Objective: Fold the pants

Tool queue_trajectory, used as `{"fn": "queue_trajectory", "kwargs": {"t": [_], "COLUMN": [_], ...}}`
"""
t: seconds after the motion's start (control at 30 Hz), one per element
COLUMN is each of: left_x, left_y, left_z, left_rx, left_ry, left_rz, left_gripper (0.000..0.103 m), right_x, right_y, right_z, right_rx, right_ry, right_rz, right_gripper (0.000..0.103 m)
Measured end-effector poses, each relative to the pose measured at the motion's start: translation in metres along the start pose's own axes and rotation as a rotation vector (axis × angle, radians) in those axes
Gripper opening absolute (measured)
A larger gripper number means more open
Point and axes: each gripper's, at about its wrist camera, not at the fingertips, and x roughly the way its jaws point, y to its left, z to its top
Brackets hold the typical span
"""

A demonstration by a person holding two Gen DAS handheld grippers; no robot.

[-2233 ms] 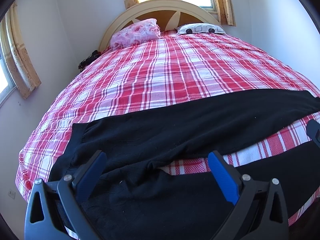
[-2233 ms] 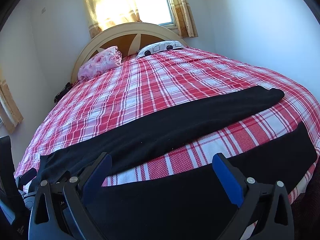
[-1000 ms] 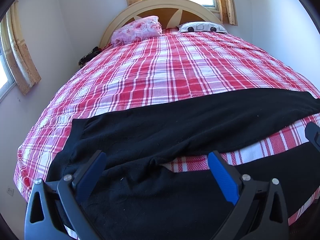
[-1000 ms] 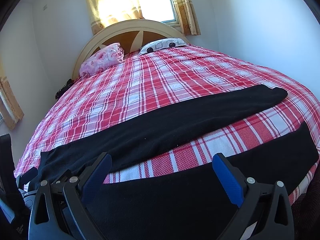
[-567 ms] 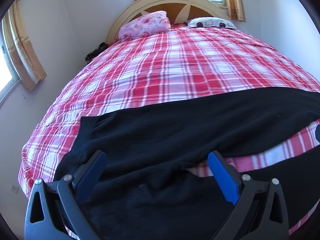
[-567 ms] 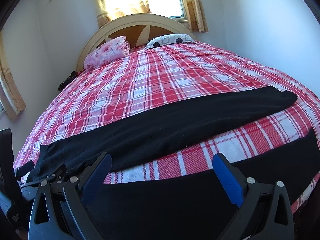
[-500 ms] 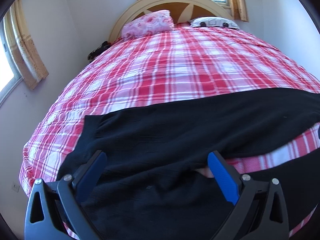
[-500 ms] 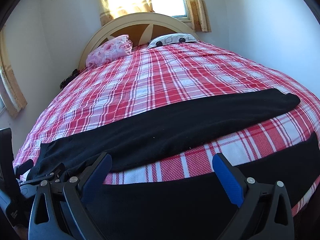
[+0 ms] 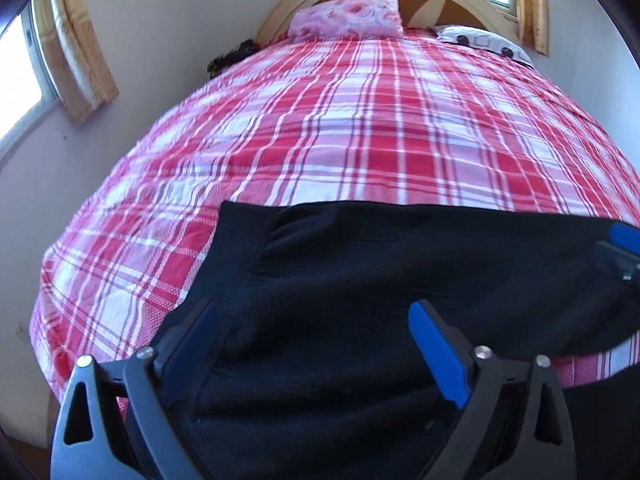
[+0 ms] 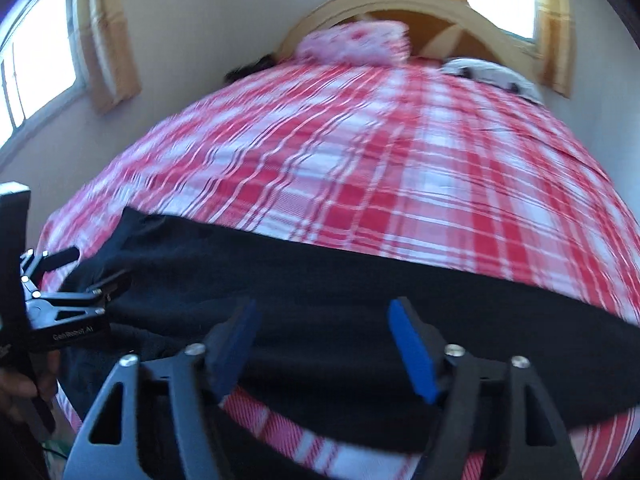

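- Black pants lie across the near edge of a red plaid bed.
- Left gripper and right gripper hover above the fabric, fingers spread.

A big bed has a red and white checked cover. Black pants lie flat across its near end. 2 pillows sit at the far end, a pink pillow and a white pillow.
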Motion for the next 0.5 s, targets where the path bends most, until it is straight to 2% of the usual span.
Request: {"fn": "queue_trajectory", "kwargs": {"t": [0.17,0.33,0.5], "left_x": [0.017,0.032,0.044], "left_y": [0.018,0.022,0.027], "left_z": [0.010,0.007,0.005], "left_rx": [-0.072,-0.064,-0.073], "left_ry": [0.036,0.067,0.089], "left_rz": [-0.019,-0.034,-0.042], "left_gripper": [0.097,0.097,0.097], "right_x": [0.062,0.104,0.140], "right_y": [0.021,0.044,0.052], "right_z": [0.036,0.060,0.057], "right_rx": [-0.041,-0.122,-0.177], "right_ry": [0.089,0.110,0.220], "right_rz": [0.158,0.202,0.227], "right_gripper": [0.064,0.064,0.063]}}
